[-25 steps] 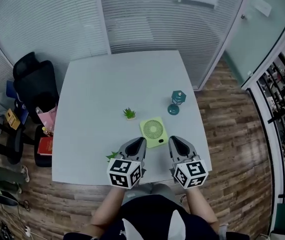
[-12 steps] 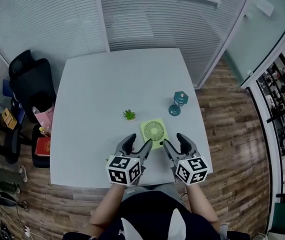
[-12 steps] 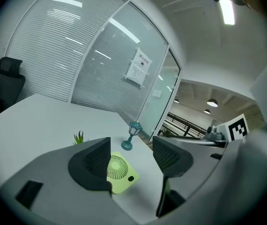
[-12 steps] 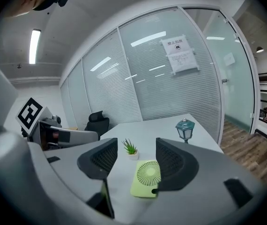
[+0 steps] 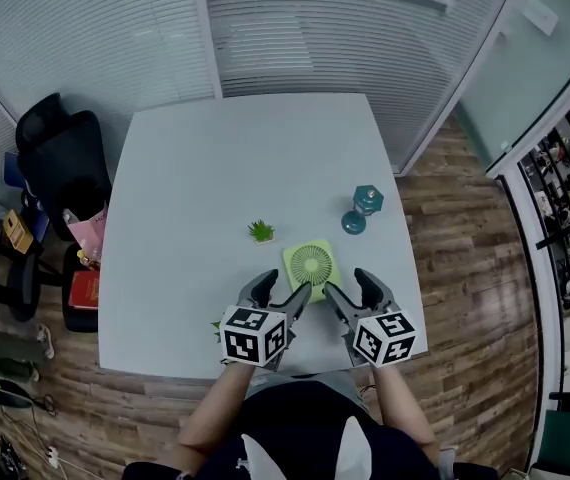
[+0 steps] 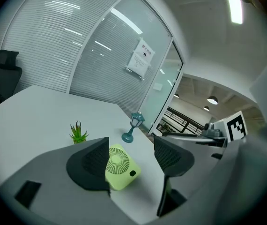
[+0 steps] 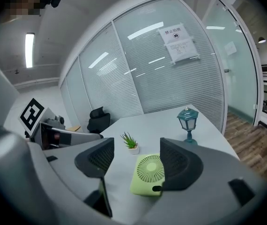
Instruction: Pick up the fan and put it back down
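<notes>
Looking down on a small green fan lying face-up on the white table, toward the near edge, with a little potted plant just beyond on the left and a teal lantern farther off on the right. Holding the left gripper just short of the fan's near-left corner and the right gripper just short of its near-right corner, both angled inward and slightly down. Jaws spread wide on both, having just been opening, and clamped on nothing: through each gap a view of the fan ahead, with no pad on it. Not yet lifted, so the approach, by the look of it. Likely a light thing with a stiff, smooth plastic shell, apt to slide on the table rather than tip, and slippery under hard pads. Best taken by the two opposite side edges of the casing, low against the table, one gripper to a side. Best kept off the round grille, probably thin and easy to bend. Worth squeezing evenly to avoid twisting it out.
</notes>
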The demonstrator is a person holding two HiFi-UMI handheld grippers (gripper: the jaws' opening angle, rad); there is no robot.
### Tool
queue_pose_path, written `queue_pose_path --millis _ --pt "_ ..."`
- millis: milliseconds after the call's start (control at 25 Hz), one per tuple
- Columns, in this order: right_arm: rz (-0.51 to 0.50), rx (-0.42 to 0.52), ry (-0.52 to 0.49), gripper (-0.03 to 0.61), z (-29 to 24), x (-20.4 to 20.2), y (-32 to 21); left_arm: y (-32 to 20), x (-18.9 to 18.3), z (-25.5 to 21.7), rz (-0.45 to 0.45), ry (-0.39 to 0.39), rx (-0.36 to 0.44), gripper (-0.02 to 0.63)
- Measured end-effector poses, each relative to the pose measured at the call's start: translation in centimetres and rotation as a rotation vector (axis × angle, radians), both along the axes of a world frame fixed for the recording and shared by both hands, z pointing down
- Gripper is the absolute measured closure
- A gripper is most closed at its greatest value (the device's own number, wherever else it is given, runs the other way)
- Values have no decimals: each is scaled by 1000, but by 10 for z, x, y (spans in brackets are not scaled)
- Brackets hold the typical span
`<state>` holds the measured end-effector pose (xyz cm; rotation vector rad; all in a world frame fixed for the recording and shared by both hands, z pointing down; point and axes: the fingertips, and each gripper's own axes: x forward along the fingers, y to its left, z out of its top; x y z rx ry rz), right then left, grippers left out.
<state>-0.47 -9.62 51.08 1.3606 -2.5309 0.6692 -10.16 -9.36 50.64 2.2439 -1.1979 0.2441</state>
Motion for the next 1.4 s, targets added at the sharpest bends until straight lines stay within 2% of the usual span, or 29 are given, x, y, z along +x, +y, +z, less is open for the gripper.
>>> queue_pose_path --millis 1040,1400 --pt "-34 -275 10 275 103 9 -27 -23 9 106 -24 58 -327 324" --pt "-43 -369 14 265 139 10 -33 -26 8 140 -38 66 -415 324"
